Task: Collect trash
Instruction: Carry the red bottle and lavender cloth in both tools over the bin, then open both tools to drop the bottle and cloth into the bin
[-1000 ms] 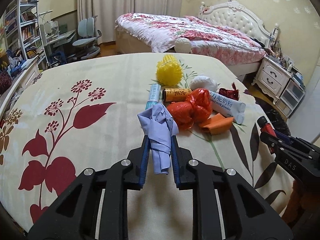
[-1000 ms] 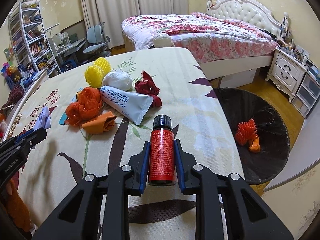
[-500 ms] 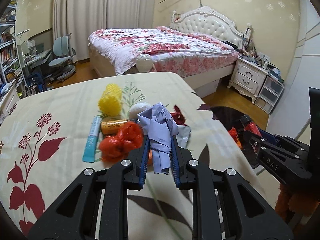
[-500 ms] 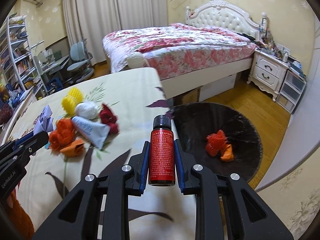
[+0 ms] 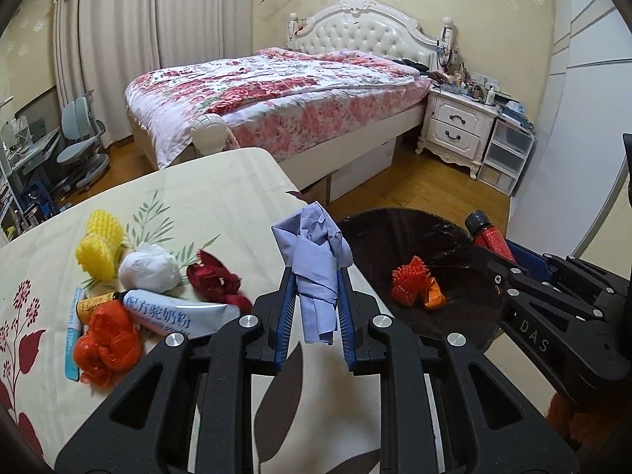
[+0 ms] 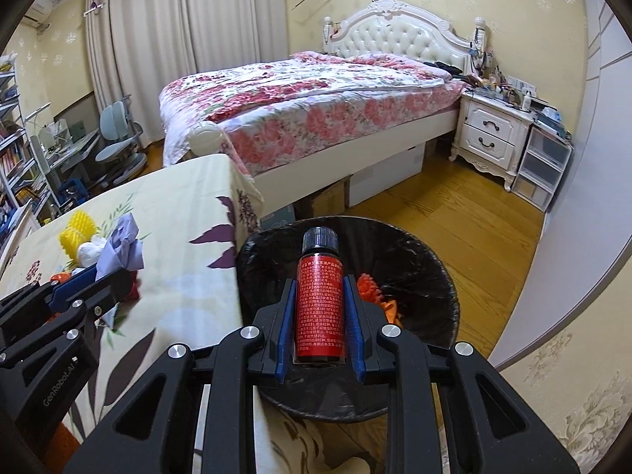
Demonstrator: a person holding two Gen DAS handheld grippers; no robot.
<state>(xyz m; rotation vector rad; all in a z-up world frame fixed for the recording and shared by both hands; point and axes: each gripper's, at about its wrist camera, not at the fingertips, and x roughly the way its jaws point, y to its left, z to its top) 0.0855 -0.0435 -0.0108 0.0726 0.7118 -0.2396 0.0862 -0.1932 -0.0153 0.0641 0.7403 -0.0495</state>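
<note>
Left gripper (image 5: 316, 308) clenched on crumpled lilac paper wad (image 5: 316, 264), above edge of floral-cloth table (image 5: 221, 193). Right gripper (image 6: 320, 316) clenched on small red bottle with black cap (image 6: 319, 300), above black-lined round bin (image 6: 426, 268) holding orange scraps (image 5: 414, 284).

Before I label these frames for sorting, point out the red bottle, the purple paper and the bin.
red bottle (image 6: 319, 308), right wrist view, label middle
purple paper (image 5: 318, 260), left wrist view, crumpled middle
bin (image 6: 442, 272), right wrist view, right rim
</note>
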